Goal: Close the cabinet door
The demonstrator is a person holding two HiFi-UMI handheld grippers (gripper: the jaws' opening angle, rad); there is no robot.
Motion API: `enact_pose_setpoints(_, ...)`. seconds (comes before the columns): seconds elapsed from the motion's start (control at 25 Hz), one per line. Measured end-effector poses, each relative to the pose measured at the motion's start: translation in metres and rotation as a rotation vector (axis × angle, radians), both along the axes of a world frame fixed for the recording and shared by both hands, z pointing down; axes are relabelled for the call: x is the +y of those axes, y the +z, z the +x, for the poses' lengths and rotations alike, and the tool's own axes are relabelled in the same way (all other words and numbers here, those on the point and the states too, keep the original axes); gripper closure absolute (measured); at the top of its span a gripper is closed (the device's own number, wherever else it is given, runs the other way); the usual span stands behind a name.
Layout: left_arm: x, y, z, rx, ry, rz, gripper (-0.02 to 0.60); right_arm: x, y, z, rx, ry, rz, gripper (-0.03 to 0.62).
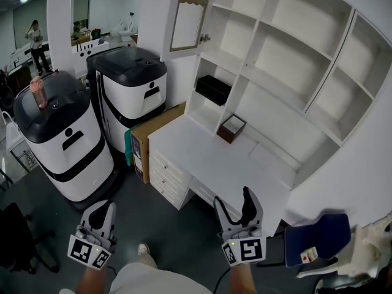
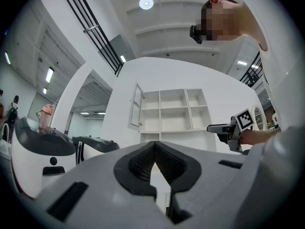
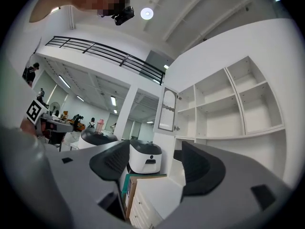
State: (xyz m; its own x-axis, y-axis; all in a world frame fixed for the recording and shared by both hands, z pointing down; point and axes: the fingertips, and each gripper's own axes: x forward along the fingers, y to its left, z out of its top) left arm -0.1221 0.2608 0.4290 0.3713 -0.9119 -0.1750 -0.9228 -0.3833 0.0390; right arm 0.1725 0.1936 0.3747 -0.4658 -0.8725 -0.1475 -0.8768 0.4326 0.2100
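Head view first: the big white cabinet (image 1: 288,60) with its open shelves fills everything ahead of and above both grippers. The white desk (image 1: 208,158) under it sits right in front of the right gripper (image 1: 234,199), between it and the shelves. Out ahead of the left gripper (image 1: 100,212) are two white-and-black machines (image 1: 64,133), parked beside the desk, so they don't look like they're in the way.

The cabinet door (image 1: 190,14) is the bit that matters. It's swung open at the cabinet's top left end, high up ahead of the right gripper and a little to its left. It's well apart from both grippers and nothing is touching it.

The right gripper has its jaws spread wide with nothing between them. My guess is that's so it's ready to push the door's edge or catch the little knob (image 1: 204,38) at its lower corner. It also looks like the one better placed for the reach.

The left gripper's jaws are together and empty, held low and off to the side, probably just staying out of the way.

To get there, the right one would have to go up and over the desk, so I'd say the closing hasn't really started.
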Motion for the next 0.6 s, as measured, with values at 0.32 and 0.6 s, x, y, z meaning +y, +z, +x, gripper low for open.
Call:
enact_pose_setpoints(0.32, -0.121, 0.011, -0.020, 0.034, 0.038, 0.009, 0.578, -0.105, -0.007, -0.053, 0.034, -0.032, 0.025, 0.283)
enact_pose_setpoints(0.6, -0.251, -0.018, -0.058, -0.002, 0.096, 0.068, 0.578, -0.226, -0.034, -0.100, 0.029, 0.004, 0.031, 0.283)
